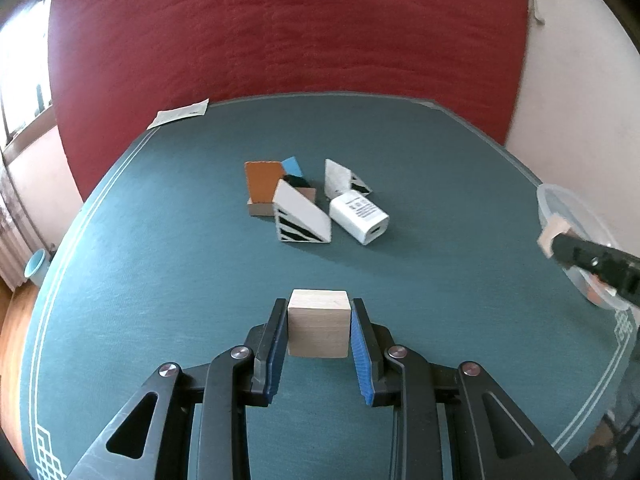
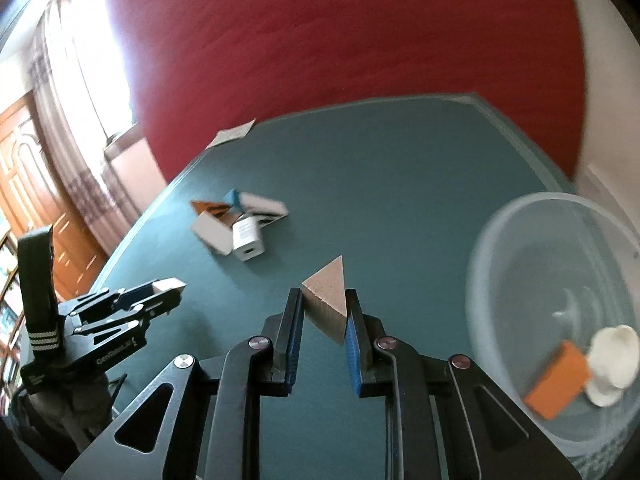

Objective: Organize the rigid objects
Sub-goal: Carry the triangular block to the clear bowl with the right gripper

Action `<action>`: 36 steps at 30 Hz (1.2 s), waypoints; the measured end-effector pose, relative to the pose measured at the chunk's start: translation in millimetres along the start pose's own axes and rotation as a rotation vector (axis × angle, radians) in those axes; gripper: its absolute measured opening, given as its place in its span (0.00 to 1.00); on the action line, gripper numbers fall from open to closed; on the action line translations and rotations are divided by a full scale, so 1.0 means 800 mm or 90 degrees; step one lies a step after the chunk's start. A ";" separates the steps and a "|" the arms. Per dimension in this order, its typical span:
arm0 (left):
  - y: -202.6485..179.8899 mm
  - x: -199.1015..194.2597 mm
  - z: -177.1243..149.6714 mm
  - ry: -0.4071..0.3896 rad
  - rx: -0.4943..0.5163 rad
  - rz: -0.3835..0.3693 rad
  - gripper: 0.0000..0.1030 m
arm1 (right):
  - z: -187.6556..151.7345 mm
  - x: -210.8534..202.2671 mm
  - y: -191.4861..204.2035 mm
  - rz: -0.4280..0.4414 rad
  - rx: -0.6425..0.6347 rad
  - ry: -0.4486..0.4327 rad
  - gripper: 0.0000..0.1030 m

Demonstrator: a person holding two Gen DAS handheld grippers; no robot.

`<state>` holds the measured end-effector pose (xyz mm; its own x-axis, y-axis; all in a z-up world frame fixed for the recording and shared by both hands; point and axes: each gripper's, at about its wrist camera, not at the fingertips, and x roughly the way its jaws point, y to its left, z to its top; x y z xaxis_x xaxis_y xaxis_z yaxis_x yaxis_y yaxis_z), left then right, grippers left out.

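Note:
My left gripper [image 1: 319,312] is shut on a pale wooden cube [image 1: 318,322], held just over the green table [image 1: 160,280]. My right gripper [image 2: 323,300] is shut on a wooden triangular block [image 2: 328,294], lifted above the table. That gripper also shows at the right edge of the left wrist view, by the clear plastic bowl [image 1: 560,204]. The bowl [image 2: 532,248] holds an orange block [image 2: 558,380] and a white object [image 2: 612,364]. In mid-table lies a pile: an orange block [image 1: 262,182], a white striped wedge [image 1: 302,216], a white charger [image 1: 360,216] and a smaller white wedge [image 1: 340,176].
A white paper slip [image 1: 180,114] lies at the table's far left edge. A red wall hanging [image 1: 280,28] fills the background. The left gripper [image 2: 168,286] shows at the left of the right wrist view, with a window and wooden door behind.

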<state>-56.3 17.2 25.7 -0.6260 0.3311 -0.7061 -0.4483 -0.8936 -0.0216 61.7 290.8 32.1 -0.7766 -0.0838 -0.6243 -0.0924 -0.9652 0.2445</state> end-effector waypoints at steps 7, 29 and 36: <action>-0.015 -0.003 0.007 -0.006 0.013 -0.011 0.31 | 0.003 -0.042 -0.051 -0.055 0.045 -0.043 0.20; -0.106 -0.006 0.026 -0.018 0.075 -0.058 0.31 | -0.007 -0.071 -0.151 -0.155 0.189 -0.087 0.26; -0.149 -0.007 0.039 -0.030 0.114 -0.087 0.31 | -0.011 -0.082 -0.177 -0.208 0.214 -0.105 0.26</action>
<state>-19.4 131.1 54.4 -0.5793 0.4631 -0.6708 -0.6345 -0.7728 0.0144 131.3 430.6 31.5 -0.7589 0.2768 -0.5894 -0.5225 -0.7990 0.2975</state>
